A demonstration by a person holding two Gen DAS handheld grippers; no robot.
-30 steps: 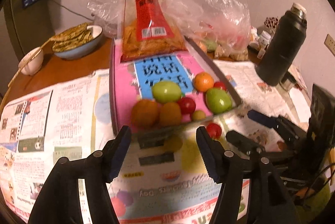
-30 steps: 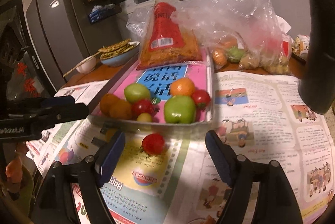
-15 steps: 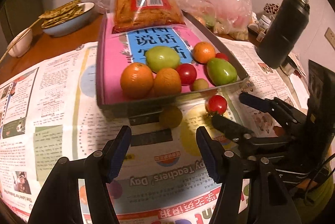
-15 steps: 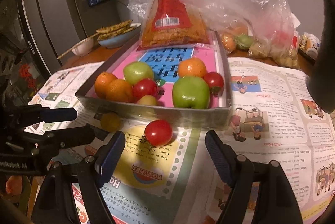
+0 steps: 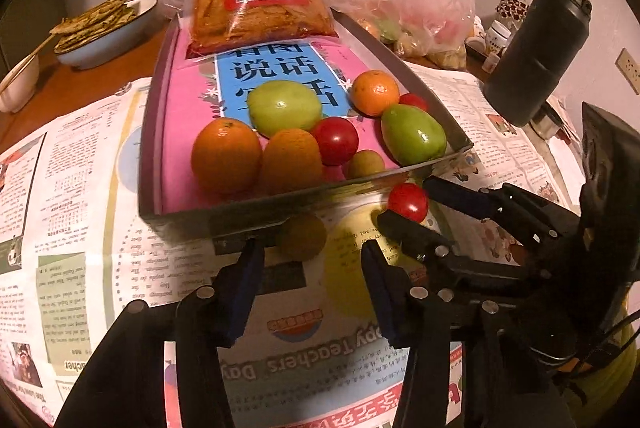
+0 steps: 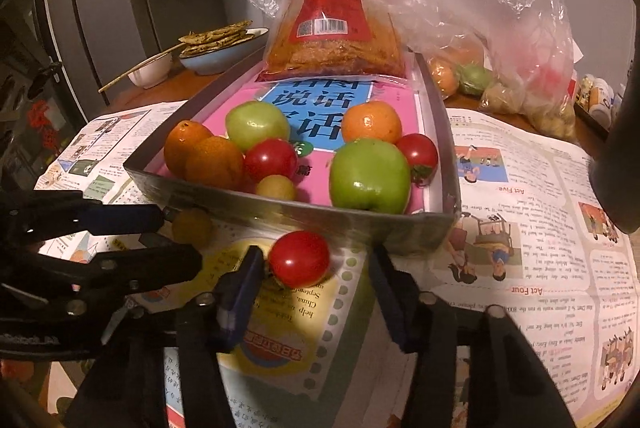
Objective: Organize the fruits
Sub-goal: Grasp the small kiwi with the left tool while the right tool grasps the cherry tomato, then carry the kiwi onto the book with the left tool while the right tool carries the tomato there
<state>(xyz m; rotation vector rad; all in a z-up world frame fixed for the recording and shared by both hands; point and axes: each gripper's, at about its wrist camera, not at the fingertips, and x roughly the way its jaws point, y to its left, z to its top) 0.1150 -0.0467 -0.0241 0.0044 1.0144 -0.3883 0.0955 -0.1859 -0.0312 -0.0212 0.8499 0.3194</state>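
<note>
Red cherry tomato sits between your right claw's closing, not-yet-gripping jaws; left claw likewise brackets the yellow fruit; pinch, then lift into the tray.

Left gripper angled down, jaws just closing, part open, nothing pressed between them, right gripper beside it, angled down, jaws just closing, part open, one pad near the tomato

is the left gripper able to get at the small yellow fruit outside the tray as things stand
Probably yes. The yellow fruit lies on the newspaper just ahead of the left gripper, whose jaws have just been closing, with nothing between. The tray wall sits right behind it, and the right gripper works beside it at the tomato.
</note>
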